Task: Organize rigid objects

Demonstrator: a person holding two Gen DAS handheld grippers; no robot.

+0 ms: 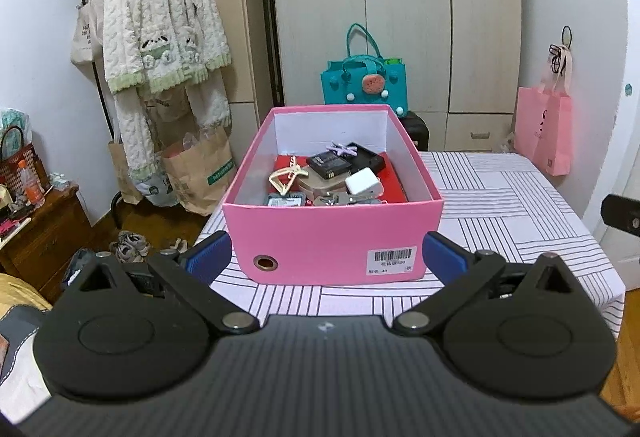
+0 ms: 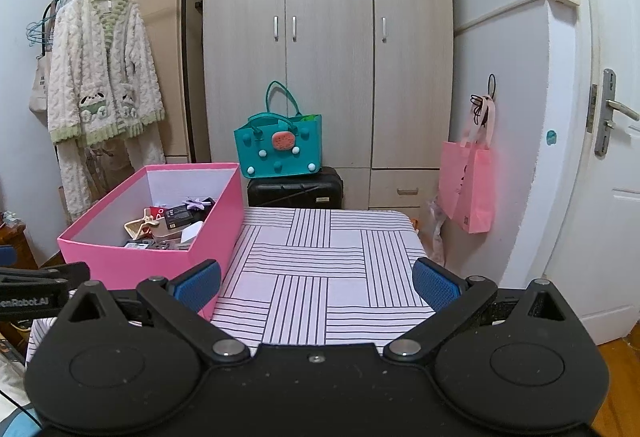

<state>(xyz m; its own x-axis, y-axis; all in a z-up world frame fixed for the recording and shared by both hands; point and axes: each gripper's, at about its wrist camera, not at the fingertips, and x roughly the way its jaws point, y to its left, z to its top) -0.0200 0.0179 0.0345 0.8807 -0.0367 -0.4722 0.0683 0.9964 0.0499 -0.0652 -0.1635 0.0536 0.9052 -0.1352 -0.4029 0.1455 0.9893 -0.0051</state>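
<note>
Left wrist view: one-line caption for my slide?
Open left gripper faces a pink box of small items on the striped tablecloth.

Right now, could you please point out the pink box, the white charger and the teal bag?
pink box [image 1: 320,237], left wrist view, its near outer wall.
white charger [image 1: 362,183], left wrist view, its top face.
teal bag [image 2: 280,153], right wrist view, its front panel.

Pink cardboard box [image 1: 332,237] with white interior, white tablecloth [image 2: 320,269] patterned in black stripe blocks, teal felt handbag [image 2: 278,143] with pale pompoms, pink tote bag [image 2: 466,185], blue-padded black grippers [image 2: 316,283]
</note>
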